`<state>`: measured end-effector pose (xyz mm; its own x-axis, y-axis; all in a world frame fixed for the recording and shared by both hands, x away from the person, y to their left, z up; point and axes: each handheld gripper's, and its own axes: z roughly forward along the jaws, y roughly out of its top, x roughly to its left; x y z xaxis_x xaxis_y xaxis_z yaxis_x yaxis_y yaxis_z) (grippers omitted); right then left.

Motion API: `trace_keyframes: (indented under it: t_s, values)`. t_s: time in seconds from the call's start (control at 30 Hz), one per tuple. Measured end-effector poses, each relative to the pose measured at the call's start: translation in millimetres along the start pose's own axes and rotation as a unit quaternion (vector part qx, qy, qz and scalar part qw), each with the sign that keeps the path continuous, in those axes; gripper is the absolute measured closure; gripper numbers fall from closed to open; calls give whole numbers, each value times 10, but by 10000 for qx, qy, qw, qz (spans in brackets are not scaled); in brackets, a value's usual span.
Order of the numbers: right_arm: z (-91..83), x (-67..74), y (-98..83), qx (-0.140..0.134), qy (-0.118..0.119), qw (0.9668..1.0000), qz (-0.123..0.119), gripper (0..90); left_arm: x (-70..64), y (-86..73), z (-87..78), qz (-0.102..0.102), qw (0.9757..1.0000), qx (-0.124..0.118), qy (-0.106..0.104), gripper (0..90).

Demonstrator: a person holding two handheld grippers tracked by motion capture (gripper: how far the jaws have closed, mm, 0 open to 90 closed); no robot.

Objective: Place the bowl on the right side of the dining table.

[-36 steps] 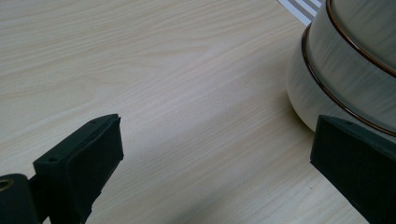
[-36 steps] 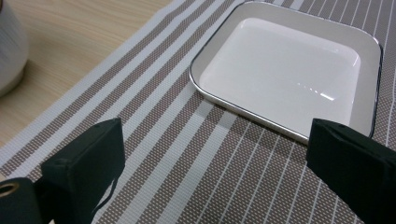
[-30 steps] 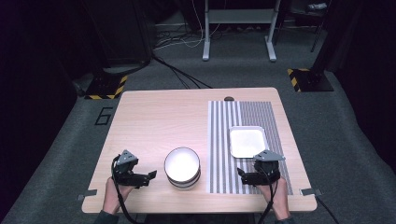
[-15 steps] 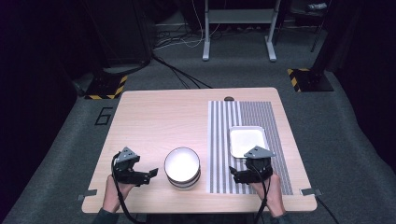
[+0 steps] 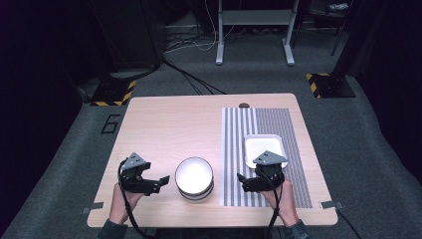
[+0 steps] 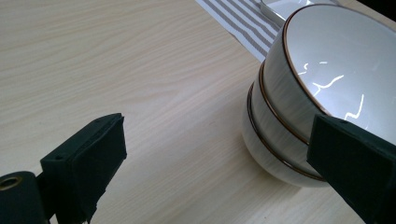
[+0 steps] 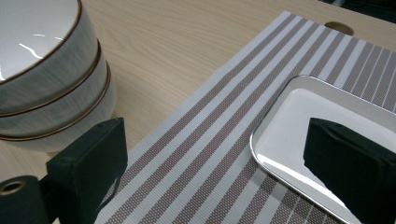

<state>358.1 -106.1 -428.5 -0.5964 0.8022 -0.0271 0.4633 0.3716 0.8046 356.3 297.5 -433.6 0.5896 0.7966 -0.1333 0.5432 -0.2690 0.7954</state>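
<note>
A stack of three white bowls [image 5: 194, 178] with brown rims stands near the table's front edge. My left gripper [image 5: 158, 183] is just left of it and open, one jaw in front of the stack [image 6: 303, 93] and the other over bare wood. My right gripper [image 5: 243, 182] is to the right of the bowls, open over a striped placemat [image 5: 234, 149]. In the right gripper view the bowls [image 7: 46, 70] are at upper left. A white square plate [image 7: 299, 126] lies behind the right jaw. Both grippers hold nothing.
The plate [image 5: 263, 149] rests on the placemat's near half. A small brown round thing [image 5: 244, 105] sits at the table's far edge. Bare wooden table [image 5: 169, 129] stretches behind the bowls. Past the table are a dark floor, cables and stand legs.
My right gripper has moved left along the placemat, closer to the bowls. The left gripper has hardly moved.
</note>
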Motion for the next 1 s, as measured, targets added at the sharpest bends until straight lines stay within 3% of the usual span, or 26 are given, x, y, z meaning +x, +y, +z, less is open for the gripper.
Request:
trace_keyframes:
  t_s: [0.1, 0.3, 0.53, 0.63, 1.0]
  values:
    - [-2, 39, 67, -18, 24, 9999, -109, 57, -18, 43, -9, 28, 10000, -57, -37, 42]
    - [12, 105, 168, -110, 182, 9997, -107, 51, -65, 126, -11, 139, 9998, -78, -79, 48]
    - [52, 217, 315, -197, 437, 9987, -176, 47, -102, 190, -11, 126, 9996, -178, -155, 53]
    - [94, 276, 369, -200, 479, 9982, -312, 55, -130, 203, 18, 127, 9995, -190, -219, 54]
    - [274, 485, 455, -169, 809, 9956, -444, 49, -231, 183, 172, 178, 9991, -87, -375, 74]
